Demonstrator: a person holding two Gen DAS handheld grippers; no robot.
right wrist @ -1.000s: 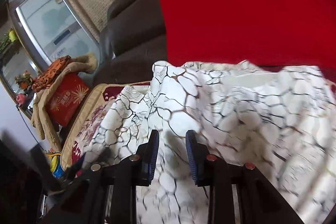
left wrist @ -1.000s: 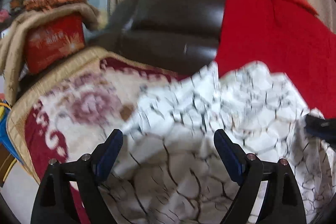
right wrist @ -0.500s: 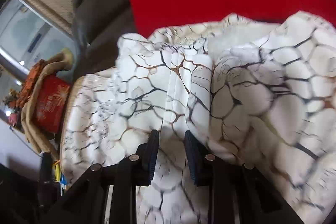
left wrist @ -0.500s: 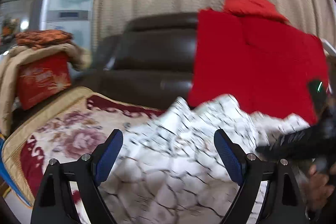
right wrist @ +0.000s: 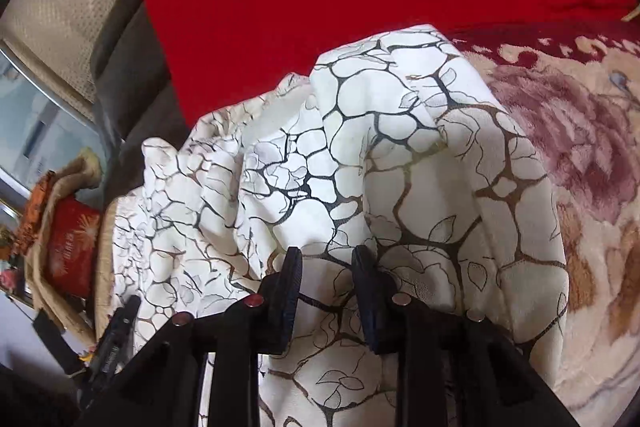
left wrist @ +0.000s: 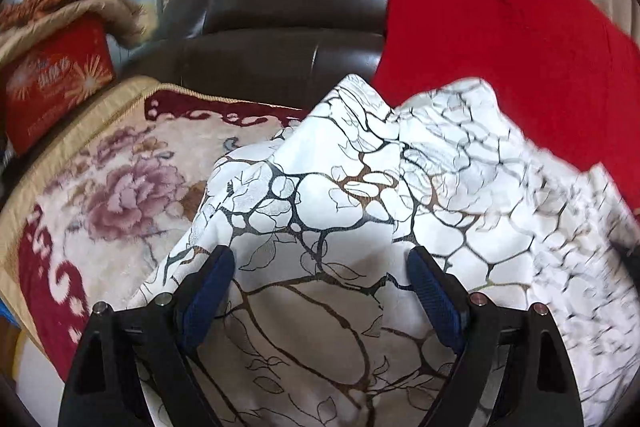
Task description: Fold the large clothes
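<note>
A white garment (left wrist: 360,195) printed with dark cracked lines lies crumpled on a floral blanket (left wrist: 120,187). My left gripper (left wrist: 320,267) hovers over its near part, jaws wide open; the cloth lies under and between the blue pads (left wrist: 208,283), which do not press on it. In the right wrist view the same garment (right wrist: 360,155) rises in folds that run together at my right gripper (right wrist: 326,261). That gripper's jaws stand narrow, shut on a bunch of the cloth. How much fabric sits inside the grip is hidden.
A red cloth (left wrist: 500,27) hangs over the back of a dark leather sofa (left wrist: 288,11). A red box (left wrist: 56,83) under beige fabric stands at the left. The floral blanket (right wrist: 592,163) stretches to the right of the garment. A dark tool part (right wrist: 116,331) shows at lower left.
Both grippers came down closer to the garment. The right one rolled and swung right, drawing the cloth with it, so the floral blanket now shows on its right. Neither jaw opening changed.
</note>
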